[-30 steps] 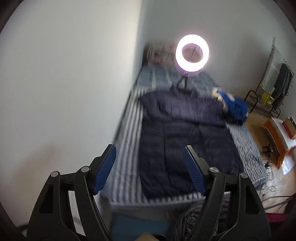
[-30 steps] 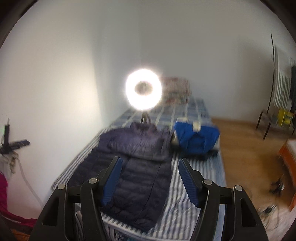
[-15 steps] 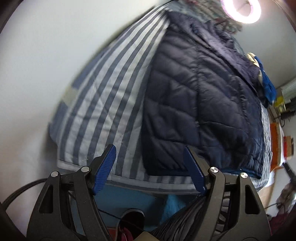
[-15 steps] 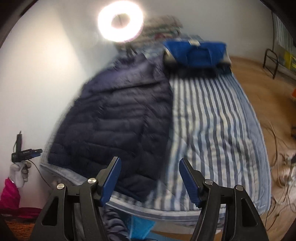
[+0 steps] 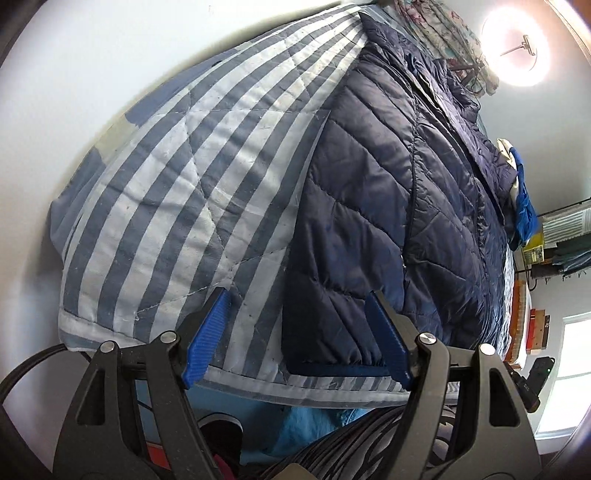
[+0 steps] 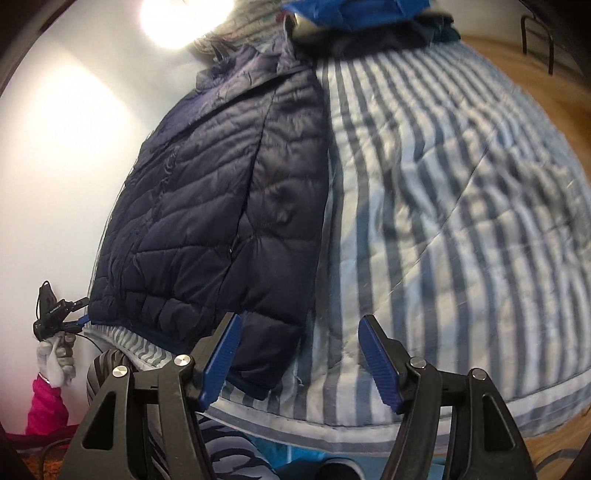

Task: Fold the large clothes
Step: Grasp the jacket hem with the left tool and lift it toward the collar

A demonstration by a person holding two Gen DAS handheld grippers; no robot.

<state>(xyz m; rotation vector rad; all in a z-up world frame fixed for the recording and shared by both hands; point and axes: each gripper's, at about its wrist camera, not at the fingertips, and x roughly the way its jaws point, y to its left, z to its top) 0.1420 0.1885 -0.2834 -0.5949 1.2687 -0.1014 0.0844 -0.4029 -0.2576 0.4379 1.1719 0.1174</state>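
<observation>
On the bed: a dark navy quilted jacket [image 5: 399, 206] lies flat on the striped blue and white quilt [image 5: 177, 192], its hem toward the foot of the bed and its collar toward 12 o'clock.
Jacket in the right wrist view: it fills the area from 9 to 12 o'clock [image 6: 221, 206]; bare striped quilt [image 6: 443, 206] lies at 3 o'clock from it.
Left gripper [image 5: 297, 336]: the two blue pads stand wide apart and hold nothing; the near left corner of the jacket hem shows between them, and I cannot tell if a pad touches the cloth.
Right gripper [image 6: 301, 356]: the pads are also spread apart and empty; the near right corner of the hem lies just at the left pad, while the right pad is over the quilt.
Blue garment [image 6: 354, 14]: it lies at the head of the bed, at 12 o'clock, beside the jacket collar.
Ring light [image 5: 515, 51]: it glows at 1 o'clock in the left wrist view.
</observation>
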